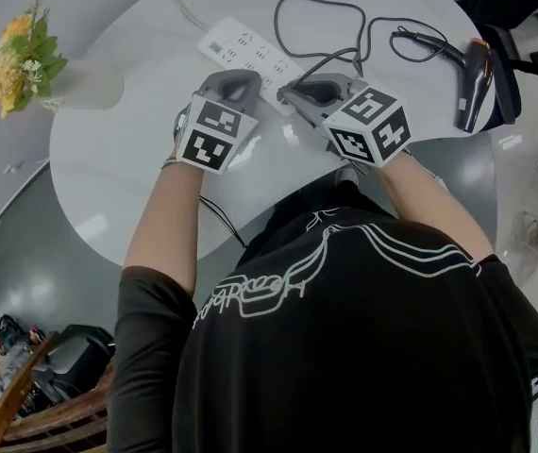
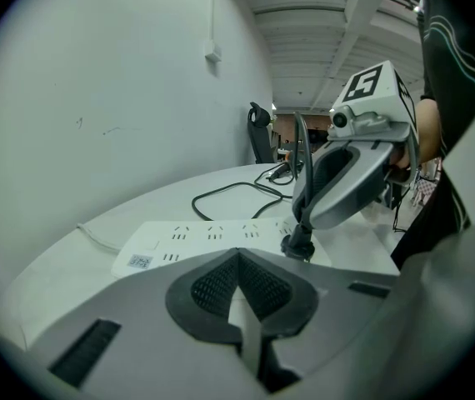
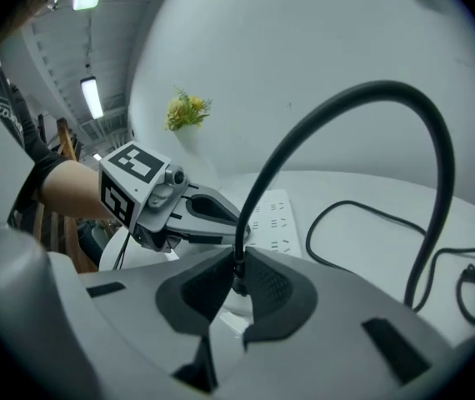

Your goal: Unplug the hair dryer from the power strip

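The hair dryer (image 1: 472,78) lies on its side near the right edge of the round white table (image 1: 127,159), well apart from both grippers. Its dark cord (image 1: 321,12) loops across the tabletop and back toward the person. The cord ends in a black plug (image 2: 297,244), which is seated in a socket at the near end of the white power strip (image 1: 245,50). The strip lies flat and runs diagonally away from the person. Its other sockets in view hold nothing, and a pale lead leaves its far end.

At the table's left edge, 1 pale vase (image 1: 90,85) holds yellow and white flowers (image 1: 9,59), far from the strip. A wooden chair (image 1: 24,404) stands on the floor at the lower left. In the left gripper view, a black office chair (image 2: 258,132) stands beyond the table. Nothing lies between the strip and the dryer except the loose cord.

The right gripper (image 3: 236,277) has its 2 jaws pinching the plug at the base, and the cord arches up out of the pads. The left gripper (image 2: 237,261) sits just beside it over the strip, with its jaws pressed together and nothing between them. Its tips are at the strip's near part, but whether they touch the strip cannot be told. The 2 grippers are close together, and each one appears in the other's view.
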